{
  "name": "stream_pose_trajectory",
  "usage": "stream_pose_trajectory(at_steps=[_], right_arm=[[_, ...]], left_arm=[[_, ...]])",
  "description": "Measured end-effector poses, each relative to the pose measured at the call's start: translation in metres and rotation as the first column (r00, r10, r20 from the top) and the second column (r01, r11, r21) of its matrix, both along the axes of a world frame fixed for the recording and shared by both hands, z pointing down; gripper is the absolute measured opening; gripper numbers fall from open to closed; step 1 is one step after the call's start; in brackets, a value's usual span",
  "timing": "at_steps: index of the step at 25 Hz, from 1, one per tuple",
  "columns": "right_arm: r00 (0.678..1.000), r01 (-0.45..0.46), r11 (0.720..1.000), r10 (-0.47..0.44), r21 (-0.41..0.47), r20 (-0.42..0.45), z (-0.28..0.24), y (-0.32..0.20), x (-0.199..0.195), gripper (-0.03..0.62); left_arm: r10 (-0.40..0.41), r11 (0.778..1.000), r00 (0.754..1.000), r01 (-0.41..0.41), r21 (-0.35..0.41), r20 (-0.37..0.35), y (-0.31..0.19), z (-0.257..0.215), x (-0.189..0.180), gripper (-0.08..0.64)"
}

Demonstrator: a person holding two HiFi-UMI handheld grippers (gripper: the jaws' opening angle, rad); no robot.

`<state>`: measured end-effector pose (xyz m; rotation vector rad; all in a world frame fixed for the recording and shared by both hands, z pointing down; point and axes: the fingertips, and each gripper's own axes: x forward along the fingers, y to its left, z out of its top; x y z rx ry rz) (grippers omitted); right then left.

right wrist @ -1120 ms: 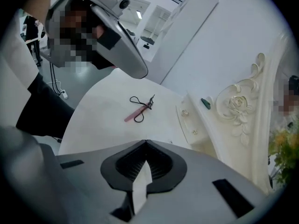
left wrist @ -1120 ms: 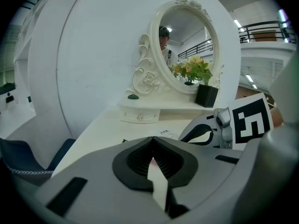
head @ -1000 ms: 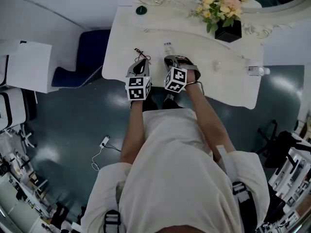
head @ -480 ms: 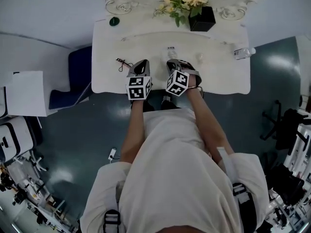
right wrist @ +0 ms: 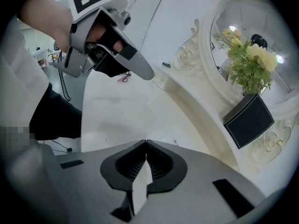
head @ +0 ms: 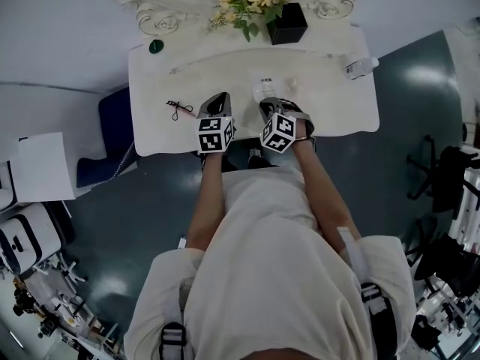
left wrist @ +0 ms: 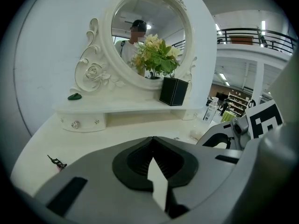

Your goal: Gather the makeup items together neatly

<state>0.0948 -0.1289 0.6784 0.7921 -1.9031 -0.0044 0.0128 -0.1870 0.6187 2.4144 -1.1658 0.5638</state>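
Observation:
Both grippers hover over the front of a white vanity table (head: 150, 130). My left gripper (head: 219, 98) is shut and holds nothing; its tips meet in the left gripper view (left wrist: 152, 138). My right gripper (head: 268, 103) is shut and empty too (right wrist: 146, 142), just below a small clear bottle (head: 263, 88). A thin black and red item (head: 177, 109) lies left of the left gripper (left wrist: 57, 162). A small pale round item (head: 292, 85) sits right of the bottle. A green item (head: 155, 46) rests on the raised shelf at the back left (left wrist: 74, 96).
A black vase of flowers (head: 287, 25) stands on the shelf before an ornate round mirror (left wrist: 149, 36). A clear bottle (head: 358, 66) lies at the table's right end. A blue chair (head: 112, 126) is left of the table, and an office chair (head: 439, 182) at the right.
Both grippers have moved to the right along the table, away from the black and red item. The right gripper has rolled. Both stay shut.

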Motion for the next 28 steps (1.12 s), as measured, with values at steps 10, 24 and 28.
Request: stream_pose_trajectory(at_steps=[10, 24, 28], right_arm=[[0.998, 0.034, 0.997, -0.030, -0.066, 0.058, 0.000, 0.013, 0.004, 0.126], [0.830, -0.169, 0.981, 0.194, -0.096, 0.523, -0.059, -0.038, -0.090, 0.121], [0.818, -0.074, 0.990, 0.127, -0.117, 0.561, -0.063, -0.046, -0.152, 0.123]], left_arm=[[0.008, 1.000, 1.000, -0.008, -0.001, 0.004, -0.004, 0.000, 0.003, 0.015], [-0.134, 0.991, 0.991, 0.134, -0.024, 0.018, 0.002, 0.012, -0.067, 0.015], [-0.245, 0.969, 0.969, 0.245, -0.037, 0.017, 0.005, 0.017, -0.116, 0.014]])
